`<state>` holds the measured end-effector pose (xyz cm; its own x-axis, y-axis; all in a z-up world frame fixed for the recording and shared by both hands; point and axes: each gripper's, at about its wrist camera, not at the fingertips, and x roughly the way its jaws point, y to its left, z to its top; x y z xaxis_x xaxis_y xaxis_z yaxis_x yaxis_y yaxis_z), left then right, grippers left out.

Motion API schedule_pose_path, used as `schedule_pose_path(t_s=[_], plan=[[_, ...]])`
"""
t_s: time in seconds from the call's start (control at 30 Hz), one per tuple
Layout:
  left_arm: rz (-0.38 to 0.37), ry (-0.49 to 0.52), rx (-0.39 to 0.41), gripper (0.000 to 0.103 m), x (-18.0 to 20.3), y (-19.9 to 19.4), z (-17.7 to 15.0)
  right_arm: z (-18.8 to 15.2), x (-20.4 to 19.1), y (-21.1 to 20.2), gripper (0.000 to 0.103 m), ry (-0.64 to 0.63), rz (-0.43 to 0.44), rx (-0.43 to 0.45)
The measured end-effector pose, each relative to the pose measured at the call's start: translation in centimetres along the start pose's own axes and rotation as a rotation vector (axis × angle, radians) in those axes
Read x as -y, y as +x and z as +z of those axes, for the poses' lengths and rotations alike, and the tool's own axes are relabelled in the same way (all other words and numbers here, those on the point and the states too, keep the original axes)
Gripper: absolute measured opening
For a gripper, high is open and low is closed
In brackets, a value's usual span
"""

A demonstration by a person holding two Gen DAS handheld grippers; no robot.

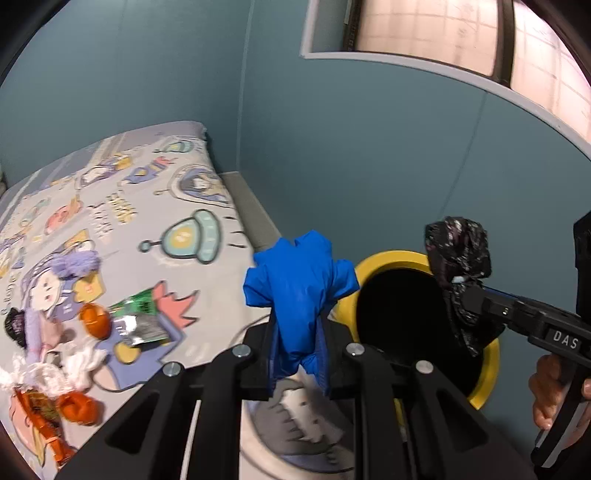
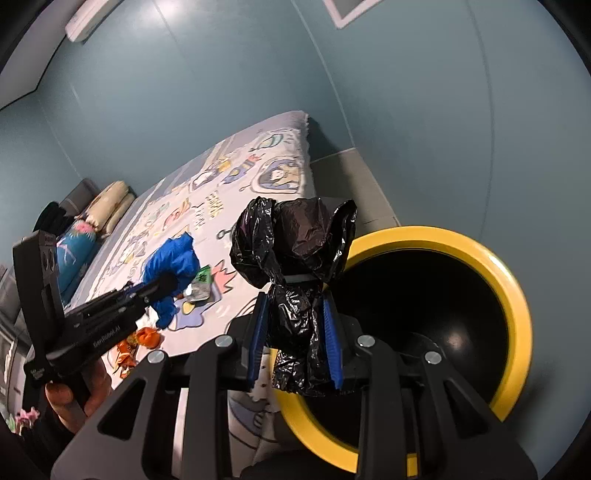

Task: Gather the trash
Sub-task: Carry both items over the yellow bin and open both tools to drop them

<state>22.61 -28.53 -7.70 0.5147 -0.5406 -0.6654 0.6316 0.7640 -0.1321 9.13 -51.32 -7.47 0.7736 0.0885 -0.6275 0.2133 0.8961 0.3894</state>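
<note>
My left gripper (image 1: 300, 354) is shut on a crumpled blue plastic bag (image 1: 299, 291), held over the bed's edge beside the bin; the bag also shows in the right wrist view (image 2: 171, 271). My right gripper (image 2: 295, 328) is shut on a crumpled black plastic bag (image 2: 295, 236), held above the near rim of a yellow-rimmed bin (image 2: 517, 314) with a black inside. In the left wrist view the black bag (image 1: 458, 254) hangs over the bin (image 1: 388, 258). More trash lies on the bed: a green wrapper (image 1: 140, 317), orange pieces (image 1: 94, 319), white tissue (image 1: 74, 369).
The bed has a cartoon-print sheet (image 1: 129, 206) and stands left of the bin. Pillows (image 2: 110, 206) lie at its far end. Blue-grey walls stand close behind the bin, with a window (image 1: 443, 33) above. A grey ledge (image 1: 251, 210) runs along the wall.
</note>
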Motion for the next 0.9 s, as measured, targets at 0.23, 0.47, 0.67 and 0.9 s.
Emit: schedule_pose_path(t_s=[0.23,0.47,0.67,0.9], plan=[[-0.042,0.022,-0.033,0.016,3.1,2.2,0.1,0.1,2.7,-0.6,0.027,0.052,-0.032,0.009],[-0.059,0.049,-0.077,0.016,5.0,5.2,-0.2,-0.1,4.5,-0.5,0.027,0.086,-0.054,0.007],[-0.086,0.059,-0.118,0.016,6.6,7.5,-0.7,-0.3,5.7,0.3,0.028,0.120,-0.072,-0.001],[-0.120,0.046,-0.161,0.016,7.7,9.3,-1.4,0.2,6.5,1.4,0.028,0.160,-0.080,-0.009]])
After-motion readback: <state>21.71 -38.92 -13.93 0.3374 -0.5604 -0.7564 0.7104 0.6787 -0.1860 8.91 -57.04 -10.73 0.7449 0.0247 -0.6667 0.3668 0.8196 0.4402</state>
